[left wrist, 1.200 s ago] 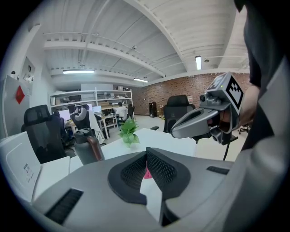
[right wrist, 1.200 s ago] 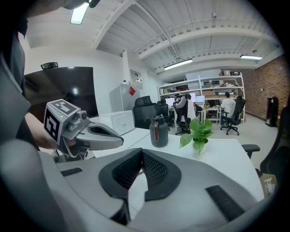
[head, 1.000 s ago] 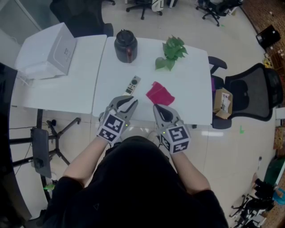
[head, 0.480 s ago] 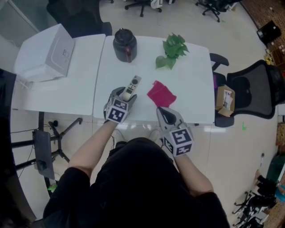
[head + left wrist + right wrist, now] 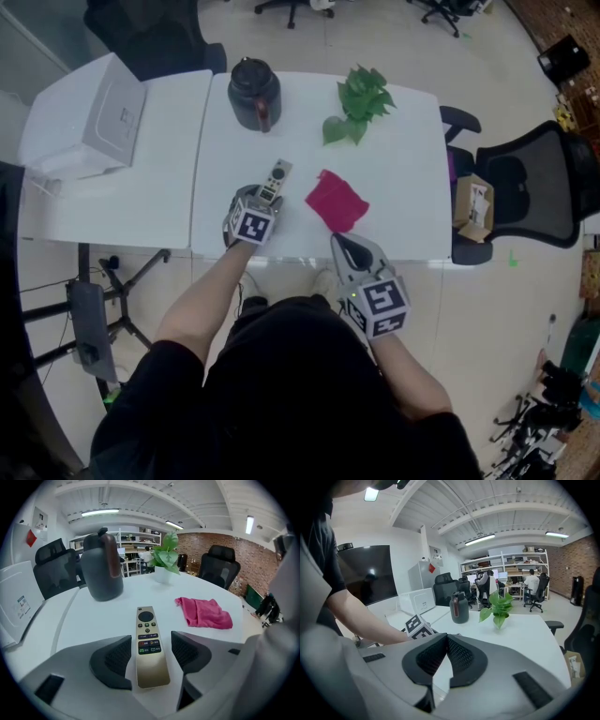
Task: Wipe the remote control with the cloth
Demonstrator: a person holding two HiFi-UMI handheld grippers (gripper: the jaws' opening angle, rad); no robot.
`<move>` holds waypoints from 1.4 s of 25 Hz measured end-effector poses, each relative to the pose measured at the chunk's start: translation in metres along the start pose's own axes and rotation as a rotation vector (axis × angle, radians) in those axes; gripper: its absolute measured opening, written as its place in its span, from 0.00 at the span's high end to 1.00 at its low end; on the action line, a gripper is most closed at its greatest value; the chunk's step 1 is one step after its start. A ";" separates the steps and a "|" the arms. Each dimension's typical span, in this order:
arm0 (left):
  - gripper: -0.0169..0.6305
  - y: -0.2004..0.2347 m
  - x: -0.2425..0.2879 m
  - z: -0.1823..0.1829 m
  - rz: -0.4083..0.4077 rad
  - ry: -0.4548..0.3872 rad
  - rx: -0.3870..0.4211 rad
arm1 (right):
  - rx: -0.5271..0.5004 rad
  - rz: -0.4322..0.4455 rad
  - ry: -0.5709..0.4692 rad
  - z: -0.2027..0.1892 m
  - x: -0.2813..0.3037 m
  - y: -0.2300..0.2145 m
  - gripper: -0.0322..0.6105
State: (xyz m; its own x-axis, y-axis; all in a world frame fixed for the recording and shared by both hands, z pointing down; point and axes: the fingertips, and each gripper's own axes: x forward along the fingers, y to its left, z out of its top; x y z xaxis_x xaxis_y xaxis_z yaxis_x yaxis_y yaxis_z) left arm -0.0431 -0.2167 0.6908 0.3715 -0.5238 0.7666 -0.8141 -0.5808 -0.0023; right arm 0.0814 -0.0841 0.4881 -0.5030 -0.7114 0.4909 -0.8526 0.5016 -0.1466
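A slim gold remote control (image 5: 148,644) lies flat on the white table (image 5: 403,169), its near end between the jaws of my left gripper (image 5: 150,654). Those jaws stand open on either side of it, the pads clear of its edges. From the head view the remote (image 5: 277,178) pokes out beyond the left gripper (image 5: 255,204). A crumpled pink cloth (image 5: 336,201) rests on the table to its right, also in the left gripper view as the cloth (image 5: 205,612). My right gripper (image 5: 443,660) is shut and empty, held at the table's near edge (image 5: 349,249).
A dark grey jug (image 5: 254,94) and a green potted plant (image 5: 357,105) stand at the far side of the table. A white box (image 5: 84,120) sits on the adjoining table to the left. A black office chair (image 5: 525,197) stands to the right.
My left gripper moved forward over the table, opened, and came down around the near end of the remote. The right gripper stayed near the table edge, shut.
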 end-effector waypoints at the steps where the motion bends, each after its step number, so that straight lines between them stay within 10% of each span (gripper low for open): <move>1: 0.55 -0.001 0.002 -0.001 0.000 0.007 0.000 | 0.001 -0.001 0.003 -0.001 0.000 -0.001 0.94; 23: 0.64 0.007 0.022 -0.010 0.031 0.084 0.005 | 0.017 0.001 0.002 0.001 0.004 -0.002 0.94; 35: 0.65 -0.010 -0.042 0.031 -0.027 -0.088 0.041 | 0.017 -0.004 -0.030 0.004 0.007 -0.006 0.94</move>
State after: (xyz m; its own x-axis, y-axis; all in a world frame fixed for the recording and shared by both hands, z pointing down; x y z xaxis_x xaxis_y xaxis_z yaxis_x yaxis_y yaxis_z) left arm -0.0365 -0.2080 0.6382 0.4321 -0.5593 0.7075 -0.7851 -0.6193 -0.0100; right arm 0.0819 -0.0943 0.4887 -0.5037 -0.7277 0.4655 -0.8565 0.4908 -0.1596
